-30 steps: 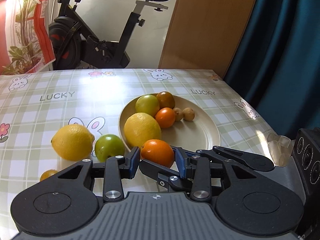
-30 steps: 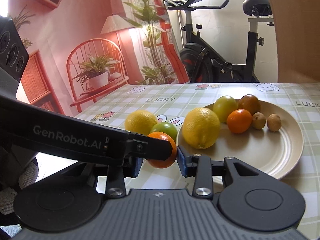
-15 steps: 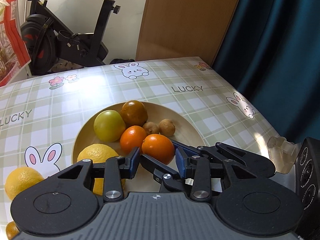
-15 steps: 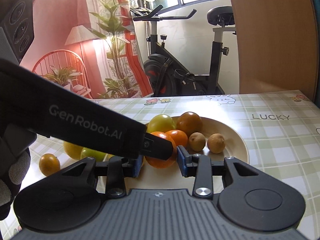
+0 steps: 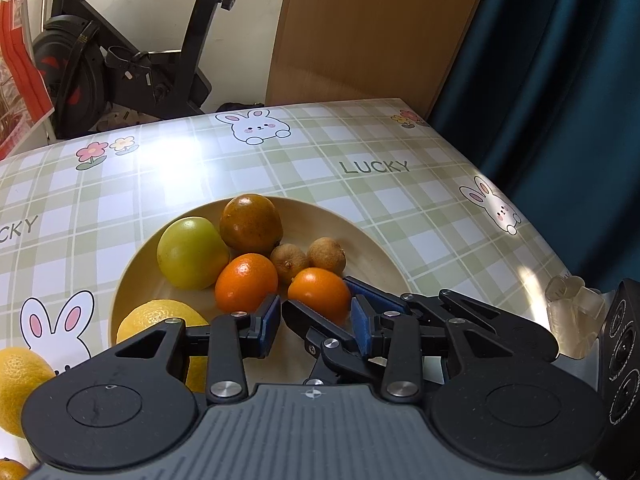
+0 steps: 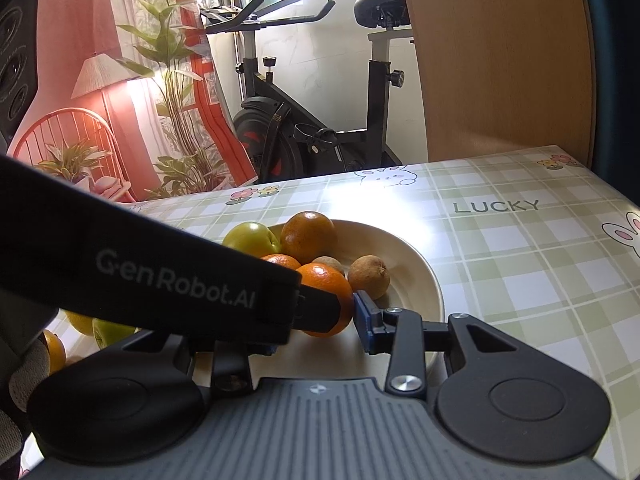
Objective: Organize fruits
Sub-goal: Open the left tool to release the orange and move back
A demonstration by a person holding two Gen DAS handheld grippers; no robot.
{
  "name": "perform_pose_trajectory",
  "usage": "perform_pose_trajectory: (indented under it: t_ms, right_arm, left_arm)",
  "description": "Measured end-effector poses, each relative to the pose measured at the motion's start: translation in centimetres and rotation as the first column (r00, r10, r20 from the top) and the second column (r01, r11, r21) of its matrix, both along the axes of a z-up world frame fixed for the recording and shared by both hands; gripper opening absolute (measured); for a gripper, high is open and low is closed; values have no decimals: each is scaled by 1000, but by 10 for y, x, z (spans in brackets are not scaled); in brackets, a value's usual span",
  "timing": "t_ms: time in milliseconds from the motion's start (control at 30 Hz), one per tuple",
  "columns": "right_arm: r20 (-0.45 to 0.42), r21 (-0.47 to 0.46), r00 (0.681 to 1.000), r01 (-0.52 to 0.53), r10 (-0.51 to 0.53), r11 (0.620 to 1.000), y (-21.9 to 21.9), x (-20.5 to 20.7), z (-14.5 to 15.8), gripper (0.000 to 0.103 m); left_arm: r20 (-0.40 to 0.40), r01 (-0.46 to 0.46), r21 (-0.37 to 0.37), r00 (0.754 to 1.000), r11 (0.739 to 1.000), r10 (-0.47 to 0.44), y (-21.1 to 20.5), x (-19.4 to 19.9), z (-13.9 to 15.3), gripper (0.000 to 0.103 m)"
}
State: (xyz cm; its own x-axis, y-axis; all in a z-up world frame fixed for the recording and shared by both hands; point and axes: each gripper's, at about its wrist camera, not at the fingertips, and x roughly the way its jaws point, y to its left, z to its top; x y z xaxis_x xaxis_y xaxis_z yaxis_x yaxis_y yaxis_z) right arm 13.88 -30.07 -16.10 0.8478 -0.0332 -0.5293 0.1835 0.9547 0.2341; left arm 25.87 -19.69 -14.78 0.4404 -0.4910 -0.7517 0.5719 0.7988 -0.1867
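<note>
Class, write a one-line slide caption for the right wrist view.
Orange held in the right gripper over the fruit plate, left gripper crossing in front.

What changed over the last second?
The orange, clamped in the right gripper, travelled from the table beside the plate to over the plate, next to the two brown fruits. The left gripper moved along with it, pads flanking the orange; whether they press on it is unclear. Unchanged: the right grip, the other fruit on the plate, the lemon off it.
</note>
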Motion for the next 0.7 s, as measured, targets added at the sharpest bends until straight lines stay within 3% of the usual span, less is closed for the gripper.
perform_pose_trajectory:
  t_ms: [300,533,700]
  right_arm:
    - [51,-41,997,60,-58,997,4,-12,4,42]
    - [100,-66,994,49,-42,997,7,-17,8,42]
    - [139,-64,990,43,-34,997,9,-25,10,42]
  left_arm:
    - [47,-23,-51,999,998,25,29,-10,25,41]
    - [106,-101,-110,988,989,113,91,-15,56,41]
    - [123,-169,-113,975,979,183,139,-22,64,41]
